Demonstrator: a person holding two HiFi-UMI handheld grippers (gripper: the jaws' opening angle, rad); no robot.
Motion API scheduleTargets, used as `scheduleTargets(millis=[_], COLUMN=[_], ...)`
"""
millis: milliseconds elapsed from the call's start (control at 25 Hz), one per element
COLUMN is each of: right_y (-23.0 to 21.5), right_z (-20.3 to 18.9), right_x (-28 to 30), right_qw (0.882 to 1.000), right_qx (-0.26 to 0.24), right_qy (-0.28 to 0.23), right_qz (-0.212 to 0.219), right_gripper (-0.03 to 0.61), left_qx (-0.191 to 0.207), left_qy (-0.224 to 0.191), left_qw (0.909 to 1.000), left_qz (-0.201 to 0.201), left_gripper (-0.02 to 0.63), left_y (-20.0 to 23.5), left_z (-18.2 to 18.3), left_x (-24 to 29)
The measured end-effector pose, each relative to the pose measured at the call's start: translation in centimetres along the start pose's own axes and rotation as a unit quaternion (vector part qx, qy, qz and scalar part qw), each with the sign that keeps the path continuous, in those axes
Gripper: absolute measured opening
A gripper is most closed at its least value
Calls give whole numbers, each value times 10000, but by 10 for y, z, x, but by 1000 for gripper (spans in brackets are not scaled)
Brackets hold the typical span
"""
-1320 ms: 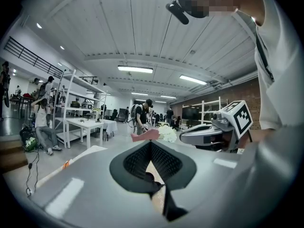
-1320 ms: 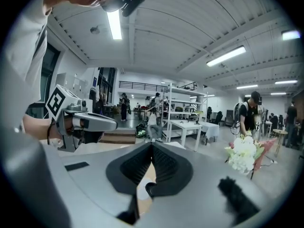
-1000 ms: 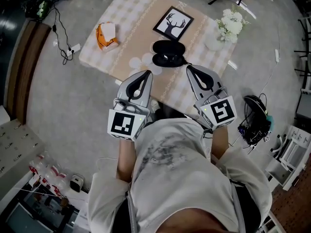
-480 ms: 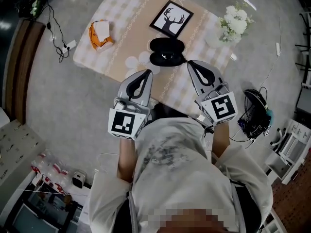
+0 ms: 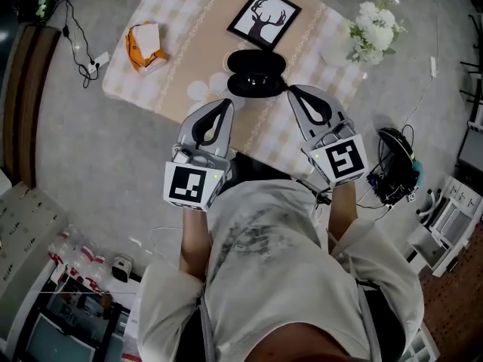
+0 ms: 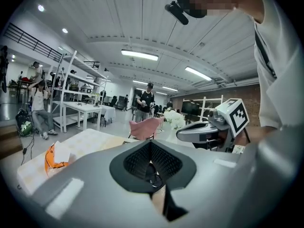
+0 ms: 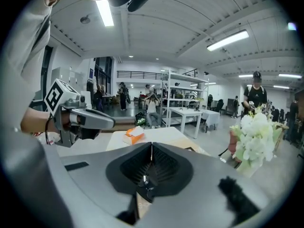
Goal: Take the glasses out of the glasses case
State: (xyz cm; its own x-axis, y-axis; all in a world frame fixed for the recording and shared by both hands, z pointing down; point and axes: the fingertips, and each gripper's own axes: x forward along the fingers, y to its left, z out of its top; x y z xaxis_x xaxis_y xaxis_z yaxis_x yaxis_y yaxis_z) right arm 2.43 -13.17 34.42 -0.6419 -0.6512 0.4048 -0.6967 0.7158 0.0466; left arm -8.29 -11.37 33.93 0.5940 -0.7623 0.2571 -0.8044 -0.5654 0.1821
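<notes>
as the left gripper (image 5: 225, 105) hovers at 7 o'clock of the open glasses case (image 5: 256, 62), the right gripper (image 5: 291, 91) sits at 4 o'clock. both sets of jaws are together, empty.

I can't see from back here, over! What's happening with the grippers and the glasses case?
Shut and empty: left gripper and right gripper, close to the glasses case. Case open, glasses apparently inside. Nothing between them.
</notes>
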Motion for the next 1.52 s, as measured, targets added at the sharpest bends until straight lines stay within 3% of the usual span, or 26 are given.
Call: scheduleTargets(millis=[960,1520], right_y=[-20,-18], right_z=[-51,-82], right_x=[52,76], right_qw=[9978,9928], right_qx=[-161,-436], right_qy=[565,935], right_qz=[310,604], right_gripper=[18,51], left_qx=[-225,-420], left_qy=[361,551], left_qw=[9990,9975], left_qz=[-117,-148], left_gripper=[8,8], left_y=[22,22], left_z=[-43,-69], left_x=[49,68])
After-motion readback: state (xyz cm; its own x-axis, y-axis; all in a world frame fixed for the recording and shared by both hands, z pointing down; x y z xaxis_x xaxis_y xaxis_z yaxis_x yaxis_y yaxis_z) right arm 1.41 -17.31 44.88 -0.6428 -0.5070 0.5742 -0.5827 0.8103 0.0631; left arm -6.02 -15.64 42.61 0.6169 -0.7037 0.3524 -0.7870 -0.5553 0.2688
